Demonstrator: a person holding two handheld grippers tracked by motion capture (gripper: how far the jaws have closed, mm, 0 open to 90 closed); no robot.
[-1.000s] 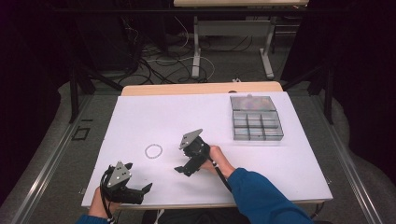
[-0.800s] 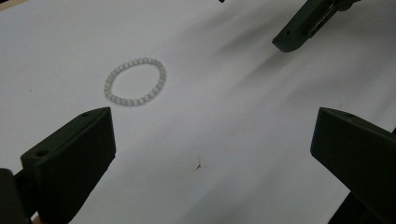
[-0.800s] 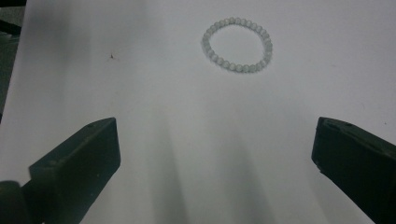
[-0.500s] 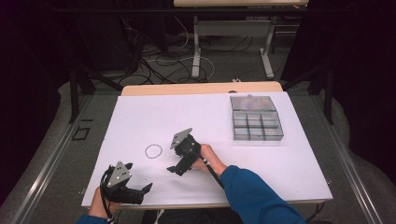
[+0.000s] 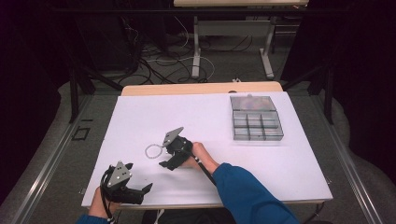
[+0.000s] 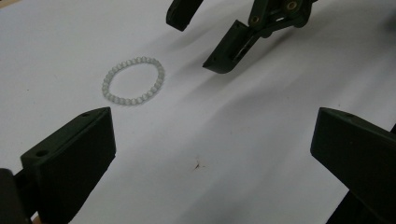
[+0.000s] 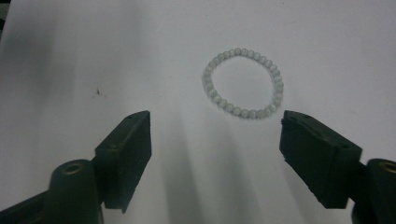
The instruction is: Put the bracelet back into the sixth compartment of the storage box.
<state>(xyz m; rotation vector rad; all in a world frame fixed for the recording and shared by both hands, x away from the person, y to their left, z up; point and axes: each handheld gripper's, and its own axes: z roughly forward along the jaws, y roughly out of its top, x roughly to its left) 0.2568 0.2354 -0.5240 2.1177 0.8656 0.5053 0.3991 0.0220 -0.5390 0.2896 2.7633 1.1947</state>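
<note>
A bracelet of pale beads (image 5: 153,150) (image 6: 134,80) (image 7: 243,83) lies flat on the white table sheet (image 5: 210,116). My right gripper (image 5: 162,155) (image 7: 215,135) (image 6: 194,45) is low over the sheet, and its tips stop just short of the bracelet's near side. Its jaws have just been closing but still stand apart, with only bare sheet between them. My left gripper (image 5: 140,177) (image 6: 212,149) rests near the table's front left edge. It is wide open, holds nothing, and points toward the bracelet from farther off.
A clear box with several compartments (image 5: 256,119) stands at the back right of the sheet. A small dark mark (image 6: 198,164) (image 7: 97,91) is on the sheet between the two grippers. A wooden table edge (image 5: 201,88) runs along the back.
My right gripper has moved left across the sheet up to the bracelet, and its jaws are narrower than before. The left gripper and the bracelet have kept still.
</note>
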